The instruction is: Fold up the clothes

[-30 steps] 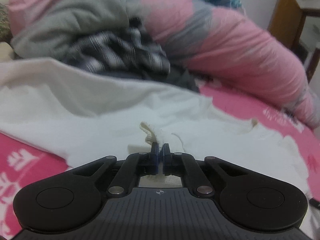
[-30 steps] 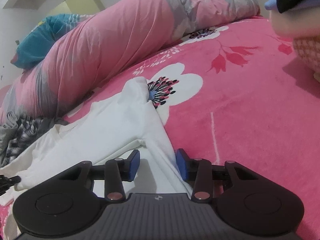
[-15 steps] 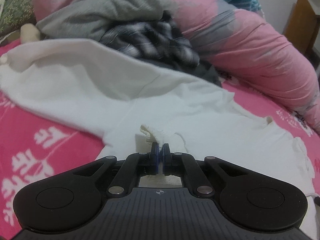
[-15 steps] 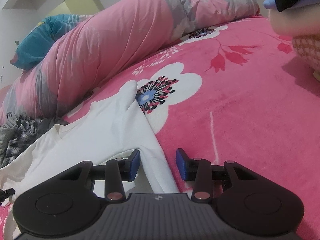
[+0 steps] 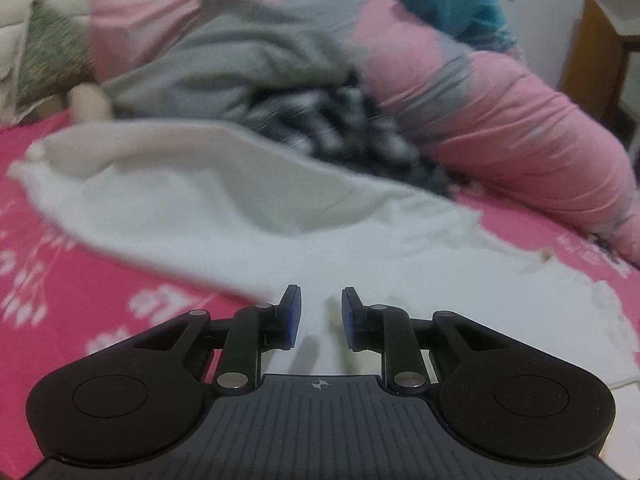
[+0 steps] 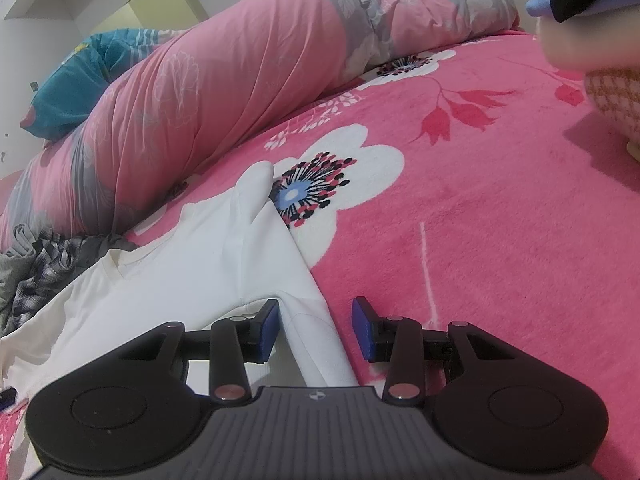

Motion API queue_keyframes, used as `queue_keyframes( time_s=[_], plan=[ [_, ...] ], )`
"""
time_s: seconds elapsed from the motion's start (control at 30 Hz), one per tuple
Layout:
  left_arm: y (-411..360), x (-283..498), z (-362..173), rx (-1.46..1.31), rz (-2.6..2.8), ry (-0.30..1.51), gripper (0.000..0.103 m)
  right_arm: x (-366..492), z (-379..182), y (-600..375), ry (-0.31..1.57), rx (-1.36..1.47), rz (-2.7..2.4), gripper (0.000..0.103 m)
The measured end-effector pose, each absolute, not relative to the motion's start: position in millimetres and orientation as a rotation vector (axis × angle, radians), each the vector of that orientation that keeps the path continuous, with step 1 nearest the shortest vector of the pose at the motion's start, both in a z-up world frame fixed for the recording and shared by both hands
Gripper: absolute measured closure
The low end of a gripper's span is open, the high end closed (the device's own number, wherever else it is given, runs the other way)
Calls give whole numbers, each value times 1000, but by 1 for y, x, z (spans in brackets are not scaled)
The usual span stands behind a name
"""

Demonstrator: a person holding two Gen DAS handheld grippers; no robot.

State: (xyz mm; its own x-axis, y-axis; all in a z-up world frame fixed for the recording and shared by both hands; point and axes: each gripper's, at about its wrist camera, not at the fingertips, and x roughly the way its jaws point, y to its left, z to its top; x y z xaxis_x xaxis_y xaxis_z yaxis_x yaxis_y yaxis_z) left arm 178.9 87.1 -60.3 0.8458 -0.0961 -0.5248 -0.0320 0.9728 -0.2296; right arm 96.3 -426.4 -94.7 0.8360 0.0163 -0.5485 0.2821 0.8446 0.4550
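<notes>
Left fingers (image 5: 293,312) opening over white shirt (image 5: 360,240), nothing pinched; right fingers (image 6: 267,330) parted, astride shirt's edge.

In left wrist view, blue pads of left gripper (image 5: 319,312) apart with white cloth showing in the gap, untouched by either pad. In right wrist view, right gripper (image 6: 314,330) spread partway, a fold of the white shirt (image 6: 192,280) running between the pads, pads not pressing on it. Shirt spread flat on pink floral bedspread (image 6: 500,220), one sleeve (image 6: 256,184) reaching toward a white printed flower. Beyond, blurred in left view, a heap of grey garment (image 5: 240,64) and black-and-white checked garment (image 5: 340,120), resting against a long pink-and-grey rolled quilt (image 6: 240,80). Teal pillow (image 6: 76,76) at far end. A person's hand (image 6: 584,40) at upper right edge.
</notes>
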Motion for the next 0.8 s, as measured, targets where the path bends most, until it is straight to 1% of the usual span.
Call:
queue_keyframes(
  time_s=[0.07,0.1,0.13,0.27,0.37,0.43,0.57,0.7,0.8],
  plan=[
    [68,187,-50,-222,-100,556,76,96,-95,-427,569,552,-149,61],
    [56,192,-46,-216,-150,563,70,96,-95,-427,569,551,-150,61],
    [42,202,-49,-215,-190,574,67,96,-95,-426,570,548,-151,61],
    [-10,238,-68,-194,-302,607,67,97,-95,-424,573,532,-158,61],
    [-29,259,-100,-134,-258,627,67,96,-93,-423,577,526,-170,61],
    [-26,261,-117,-148,-245,631,68,94,-89,-422,586,520,-185,61],
    [-12,260,-120,-240,-277,617,67,94,-64,-423,624,488,-195,60],
    [-10,260,-119,-263,-285,615,67,122,-39,-430,642,463,-125,59],
    [-12,261,-118,-254,-280,615,67,160,-45,-441,660,495,-77,59]
  ],
)
